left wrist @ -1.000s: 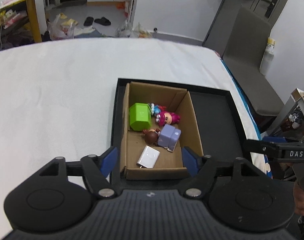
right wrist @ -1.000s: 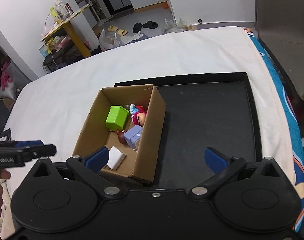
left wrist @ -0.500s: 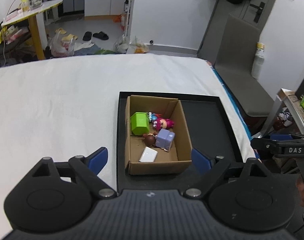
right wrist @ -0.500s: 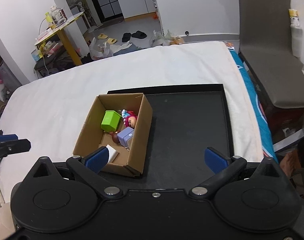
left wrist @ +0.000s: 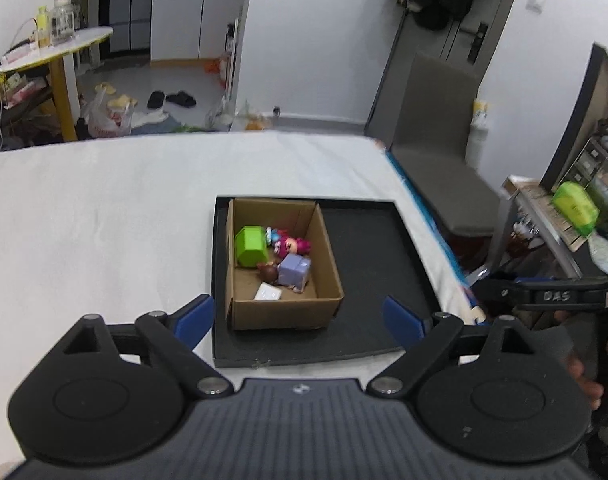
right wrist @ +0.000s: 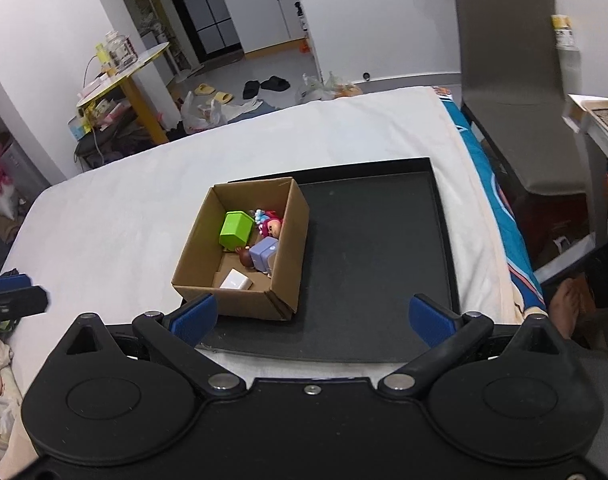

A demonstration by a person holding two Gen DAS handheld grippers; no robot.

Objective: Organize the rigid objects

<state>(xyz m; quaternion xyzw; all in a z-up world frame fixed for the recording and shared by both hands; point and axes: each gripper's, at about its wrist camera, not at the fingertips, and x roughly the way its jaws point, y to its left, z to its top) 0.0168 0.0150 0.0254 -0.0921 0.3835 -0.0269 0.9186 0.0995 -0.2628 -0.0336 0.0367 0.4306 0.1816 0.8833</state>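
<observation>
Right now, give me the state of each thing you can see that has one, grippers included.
left gripper: open, nothing between its fingers; jaws have just been opening
right gripper: open, empty
cardboard box: open-topped, upright on the tray's left side
black tray: flat on the white cover, right side bare
green block: inside the box, tipped
purple block: inside the box
white block: lying flat in the box

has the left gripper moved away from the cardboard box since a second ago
Yes. The left gripper has pulled back and up from the cardboard box, which now looks smaller; its jaws have just been opening, nothing between them.
</observation>
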